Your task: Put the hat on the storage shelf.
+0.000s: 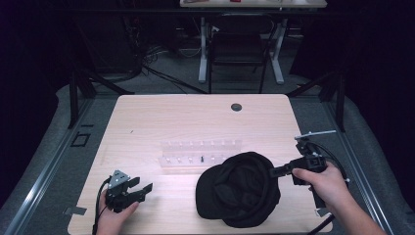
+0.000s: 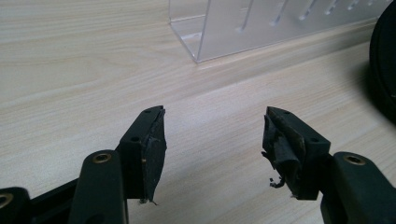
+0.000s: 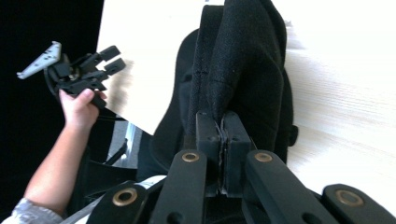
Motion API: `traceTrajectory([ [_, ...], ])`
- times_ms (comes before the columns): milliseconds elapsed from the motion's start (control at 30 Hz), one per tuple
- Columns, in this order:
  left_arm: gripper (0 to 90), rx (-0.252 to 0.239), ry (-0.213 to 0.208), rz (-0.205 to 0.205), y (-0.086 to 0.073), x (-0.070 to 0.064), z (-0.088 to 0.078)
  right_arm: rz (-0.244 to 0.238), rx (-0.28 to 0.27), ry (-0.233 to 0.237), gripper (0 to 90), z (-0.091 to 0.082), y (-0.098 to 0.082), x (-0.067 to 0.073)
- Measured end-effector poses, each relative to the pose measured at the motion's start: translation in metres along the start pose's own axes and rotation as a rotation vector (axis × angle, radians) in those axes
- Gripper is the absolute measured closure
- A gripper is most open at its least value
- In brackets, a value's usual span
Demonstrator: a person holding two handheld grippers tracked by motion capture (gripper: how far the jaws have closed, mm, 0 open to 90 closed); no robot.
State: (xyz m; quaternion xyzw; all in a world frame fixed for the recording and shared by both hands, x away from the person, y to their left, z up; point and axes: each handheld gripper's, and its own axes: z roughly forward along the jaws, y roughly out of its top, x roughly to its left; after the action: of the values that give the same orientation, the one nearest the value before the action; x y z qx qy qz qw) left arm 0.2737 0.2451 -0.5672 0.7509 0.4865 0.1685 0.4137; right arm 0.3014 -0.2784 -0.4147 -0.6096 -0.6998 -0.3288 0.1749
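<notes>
A black cap (image 1: 240,190) lies on the wooden table (image 1: 195,117) at the front right, its right edge lifted. My right gripper (image 1: 270,171) is shut on that edge; in the right gripper view the black cap (image 3: 243,70) hangs from the pinched jaws of the right gripper (image 3: 223,126). At the front left my left gripper (image 1: 141,187) rests on the table, open, nothing between its jaws. In the left gripper view the left gripper (image 2: 212,140) points at bare wood, with the cap's rim (image 2: 385,70) at the right edge.
A clear acrylic rack (image 1: 198,152) with slots stands behind the cap at the table's middle; its corner (image 2: 224,32) lies ahead of the left jaws. A round grommet (image 1: 236,106) sits near the far edge. A chair and desk legs stand beyond the table.
</notes>
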Motion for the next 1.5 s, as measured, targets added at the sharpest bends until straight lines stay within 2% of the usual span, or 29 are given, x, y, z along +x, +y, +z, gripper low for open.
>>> traceTrajectory([
  [267, 39.5, 0.002, -0.001, 0.001, 0.0, 0.0, 0.0, 0.007, -0.013, 0.085, 88.6, -0.005, 0.004, 0.011],
  [467, 39.5, -0.001, 0.001, -0.001, 0.0, 0.0, 0.0, 0.012, -0.018, 0.108, 88.7, -0.007, 0.006, 0.017],
  [700, 39.5, 0.001, 0.0, 0.0, 0.0, 0.0, 0.0, -0.001, -0.026, 0.159, 88.6, -0.011, 0.007, 0.027],
  [967, 39.4, 0.002, 0.0, 0.001, 0.0, 0.0, 0.0, -0.032, -0.038, 0.186, 88.7, -0.018, 0.009, 0.041],
  [1200, 39.5, 0.002, 0.0, 0.0, 0.0, 0.0, 0.0, -0.046, -0.062, 0.197, 88.6, -0.027, 0.011, 0.048],
  [1500, 39.5, 0.003, 0.0, 0.002, 0.0, 0.0, 0.0, -0.064, -0.118, 0.199, 88.6, -0.05, 0.014, 0.054],
])
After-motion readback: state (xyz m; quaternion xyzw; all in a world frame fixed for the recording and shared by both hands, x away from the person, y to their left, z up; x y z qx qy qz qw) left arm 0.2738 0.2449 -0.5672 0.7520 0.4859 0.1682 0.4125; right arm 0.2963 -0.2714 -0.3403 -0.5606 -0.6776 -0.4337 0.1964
